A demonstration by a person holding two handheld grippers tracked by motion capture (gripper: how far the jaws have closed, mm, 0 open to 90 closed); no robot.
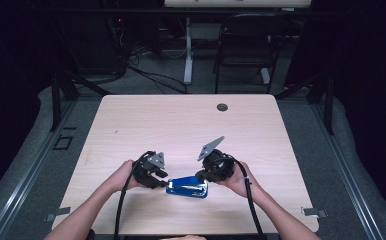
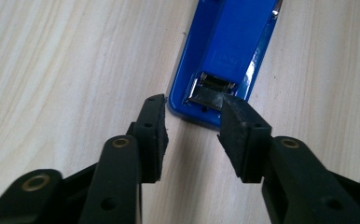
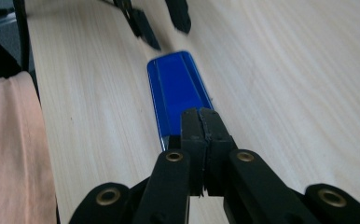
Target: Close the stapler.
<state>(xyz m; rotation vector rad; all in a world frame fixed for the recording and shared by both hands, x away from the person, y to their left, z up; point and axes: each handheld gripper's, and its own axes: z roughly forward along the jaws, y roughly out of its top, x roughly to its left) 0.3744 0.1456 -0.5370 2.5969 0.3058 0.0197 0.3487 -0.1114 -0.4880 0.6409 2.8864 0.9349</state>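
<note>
A blue stapler lies flat on the pale wooden table, near its front edge, between the two hands. My left gripper is at the stapler's left end. In the left gripper view its jaws stand open, with the stapler's metal mouth just beyond the tips and nothing pressed between them. My right gripper is at the stapler's right end. In the right gripper view its jaws are shut together over the near end of the stapler. The left gripper's jaws show beyond the far end.
A dark round grommet sits at the table's far side. A black chair and cables stand on the floor beyond the table. Peach cloth fills the left edge of the right gripper view.
</note>
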